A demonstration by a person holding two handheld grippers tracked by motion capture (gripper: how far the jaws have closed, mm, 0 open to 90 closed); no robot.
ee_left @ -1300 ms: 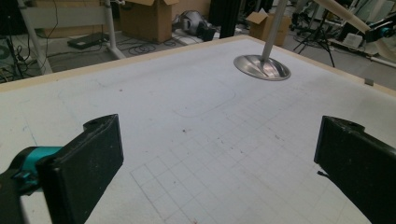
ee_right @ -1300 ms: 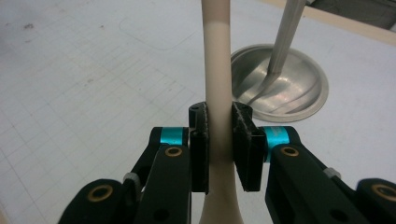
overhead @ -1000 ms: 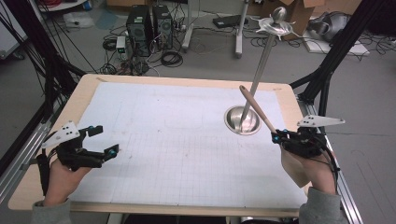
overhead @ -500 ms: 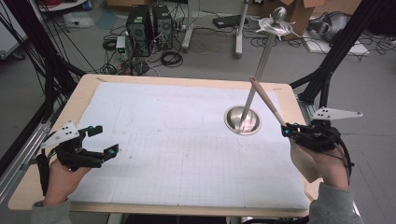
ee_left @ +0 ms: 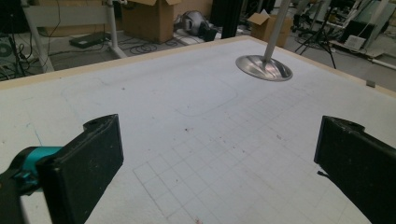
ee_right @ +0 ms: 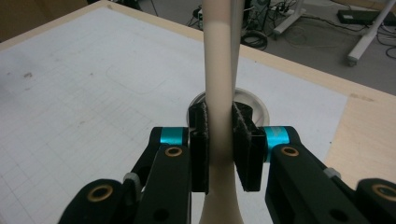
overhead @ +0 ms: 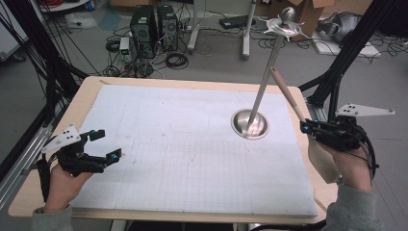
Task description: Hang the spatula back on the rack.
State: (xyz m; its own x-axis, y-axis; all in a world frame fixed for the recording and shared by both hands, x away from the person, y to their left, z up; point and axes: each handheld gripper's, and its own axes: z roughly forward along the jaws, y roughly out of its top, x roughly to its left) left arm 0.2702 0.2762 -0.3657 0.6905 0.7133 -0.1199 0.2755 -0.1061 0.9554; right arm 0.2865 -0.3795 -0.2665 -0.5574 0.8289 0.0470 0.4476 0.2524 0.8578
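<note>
A beige spatula (overhead: 287, 94) slants up and left, its handle tip close to the pole of a metal stand (overhead: 267, 77); whether they touch I cannot tell. The stand has a round base (overhead: 249, 125) and a hooked crown (overhead: 285, 25). My right gripper (overhead: 308, 127) is shut on the spatula's handle near the table's right edge, with the broad blade (overhead: 321, 161) hanging by the hand. In the right gripper view both pads pinch the spatula handle (ee_right: 219, 70) inside the right gripper (ee_right: 219, 122). My left gripper (overhead: 107, 144) rests open at the front left, nothing between its jaws (ee_left: 219, 158).
A white gridded mat (overhead: 183, 144) covers the wooden table (overhead: 332, 192). The stand's base (ee_left: 264, 67) sits at the mat's far right. Computer towers (overhead: 154, 24), cables and boxes lie on the floor behind. Black frame struts (overhead: 346, 53) rise at both sides.
My right gripper has risen and drifted right with the spatula, so the handle tip now sits higher along the stand's pole. The left gripper has stayed put.
</note>
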